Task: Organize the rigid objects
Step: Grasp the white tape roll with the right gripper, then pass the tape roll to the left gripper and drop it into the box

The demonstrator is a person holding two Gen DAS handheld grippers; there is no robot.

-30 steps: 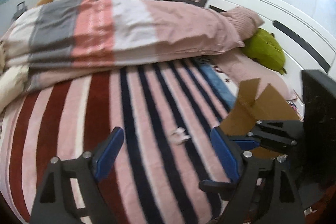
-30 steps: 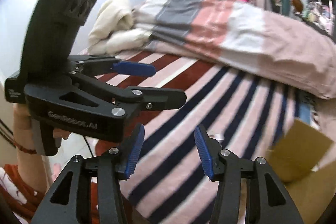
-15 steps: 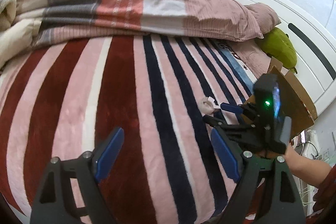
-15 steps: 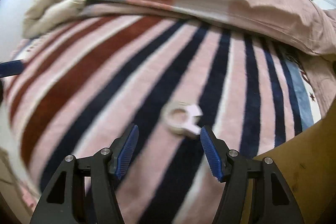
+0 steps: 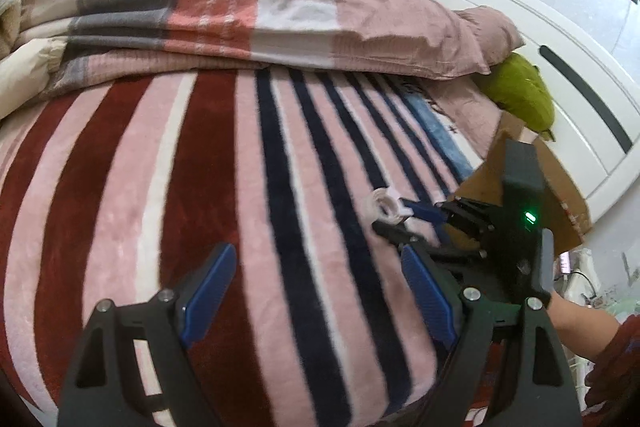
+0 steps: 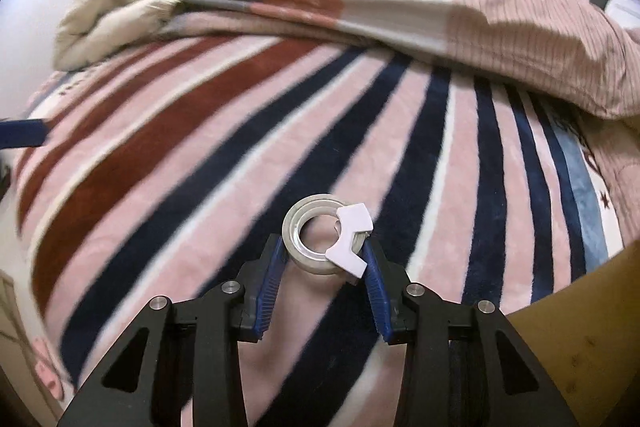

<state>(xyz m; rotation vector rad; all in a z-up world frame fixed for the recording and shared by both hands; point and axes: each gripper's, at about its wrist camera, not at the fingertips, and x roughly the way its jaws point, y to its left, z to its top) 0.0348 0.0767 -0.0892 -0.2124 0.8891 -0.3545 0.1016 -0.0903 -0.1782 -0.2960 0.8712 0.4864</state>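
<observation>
A: Right gripper (image 6: 325,255) has closed in since a moment ago — now pinching the tape roll (image 6: 320,239) on the striped blanket (image 6: 168,163).
B: And the left gripper (image 5: 320,293)?
A: Spread wide, hovering above it — holding nothing.

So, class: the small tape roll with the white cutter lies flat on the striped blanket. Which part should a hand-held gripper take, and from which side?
Grip the tape roll across its outer rim, coming in low along the striped blanket from the near side. It lies flat, so only its curved sides offer opposite faces. The right hand-held gripper already straddles it this way, one pad by the white cutter.
</observation>
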